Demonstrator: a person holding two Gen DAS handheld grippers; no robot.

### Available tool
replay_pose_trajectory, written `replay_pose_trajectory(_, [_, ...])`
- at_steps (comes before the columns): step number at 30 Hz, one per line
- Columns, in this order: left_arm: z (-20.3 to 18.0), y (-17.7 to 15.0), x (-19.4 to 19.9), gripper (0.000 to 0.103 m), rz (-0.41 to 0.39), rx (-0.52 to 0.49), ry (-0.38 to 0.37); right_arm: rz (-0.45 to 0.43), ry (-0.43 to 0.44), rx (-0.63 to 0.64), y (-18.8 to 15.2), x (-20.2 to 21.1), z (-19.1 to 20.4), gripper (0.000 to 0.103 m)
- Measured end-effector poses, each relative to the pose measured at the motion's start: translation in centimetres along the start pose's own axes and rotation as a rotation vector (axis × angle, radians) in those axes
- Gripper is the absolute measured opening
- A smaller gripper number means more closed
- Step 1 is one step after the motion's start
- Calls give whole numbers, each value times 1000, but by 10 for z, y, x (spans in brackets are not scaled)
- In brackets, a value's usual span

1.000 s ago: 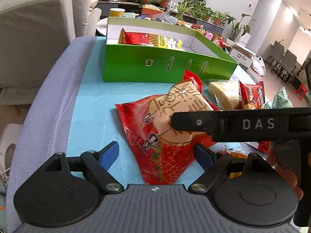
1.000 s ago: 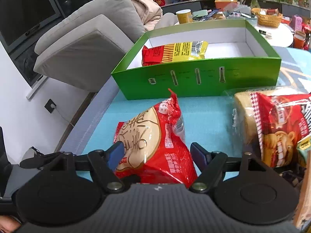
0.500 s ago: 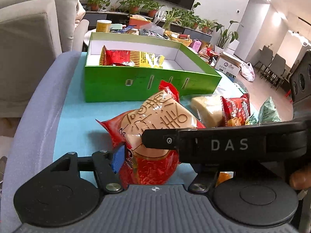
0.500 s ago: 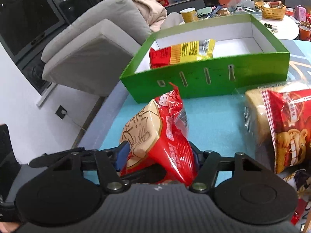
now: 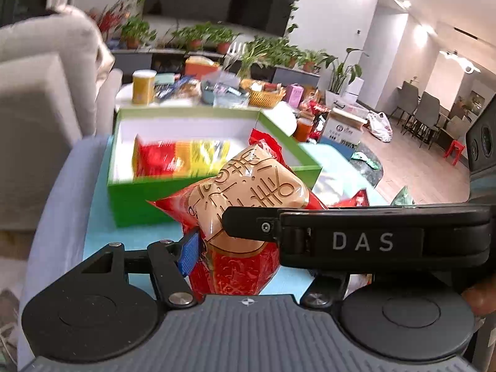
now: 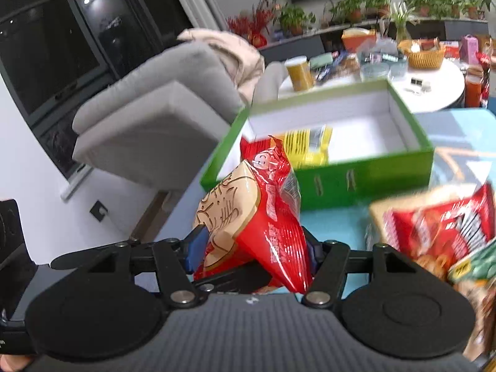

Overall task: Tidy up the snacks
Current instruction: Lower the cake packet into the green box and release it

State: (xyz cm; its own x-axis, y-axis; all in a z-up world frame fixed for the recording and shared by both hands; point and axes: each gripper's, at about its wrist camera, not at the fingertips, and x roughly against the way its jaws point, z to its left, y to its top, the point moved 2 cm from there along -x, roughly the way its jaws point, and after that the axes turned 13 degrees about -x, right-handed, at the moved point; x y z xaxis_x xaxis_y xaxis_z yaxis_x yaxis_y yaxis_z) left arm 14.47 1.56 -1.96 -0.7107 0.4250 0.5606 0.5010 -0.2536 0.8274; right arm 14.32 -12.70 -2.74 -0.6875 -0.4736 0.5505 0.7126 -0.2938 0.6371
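A red snack bag [image 5: 248,186] with a tan printed face is held up off the teal mat by both grippers. My left gripper [image 5: 241,257] is shut on its lower part; the blue left pad [image 5: 189,254] presses the bag, and the other pad is hidden behind the right gripper's black finger [image 5: 356,238]. In the right wrist view, my right gripper [image 6: 254,249] is shut on the same bag [image 6: 263,217], pads on both sides. Beyond stands the green box [image 5: 130,204] [image 6: 372,173] holding a red-and-yellow packet [image 5: 183,158] [image 6: 307,145].
More snack bags [image 6: 434,232] lie on the mat to the right. A grey armchair [image 6: 148,117] stands left of the box. Behind the box is a round white table [image 6: 440,93] crowded with a yellow cup, a basket and jars.
Both grippers went from open around the bag lying on the mat to shut on it. The bag has been raised and now stands upright, closer to the box.
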Motion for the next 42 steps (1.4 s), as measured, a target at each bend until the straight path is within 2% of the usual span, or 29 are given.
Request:
replay_pose_trajectory(5, [-10,37,-10,62,-61,-77,11,-98,-9,-8,28,7,-1,48])
replay_pose_trajectory(10, [-9,63,-26,61,-114,-99,2,-213,1,-75,55,7,-13,48])
replay_pose_trajectory(14, [-5,77,-51,61,-124,-93,-9,-250,-15,-104,73,-5,-26,48])
replay_pose_trajectory(26, [-2,84,-118,57,-30,-113,10,-254,-43,-124,88,-35,-56,48])
replay_pose_trajectory(28, [-1,84,-130,59,-10,-117,6,-254,-68,-115,88,-40,-60,48])
replay_pose_trajectory(30, [2,81,-140,57,10,-117,23,-264,-129,-99,85,-45,-65,48])
replay_pose_trajectory(33, [3,76,-139,58,-4,-147,77,-288,-176,-101,81,-43,-72,48])
replay_pose_trajectory(42, [9,65,-112,59,5,-125,78,-269,-156,-128,76,-22,-70,48])
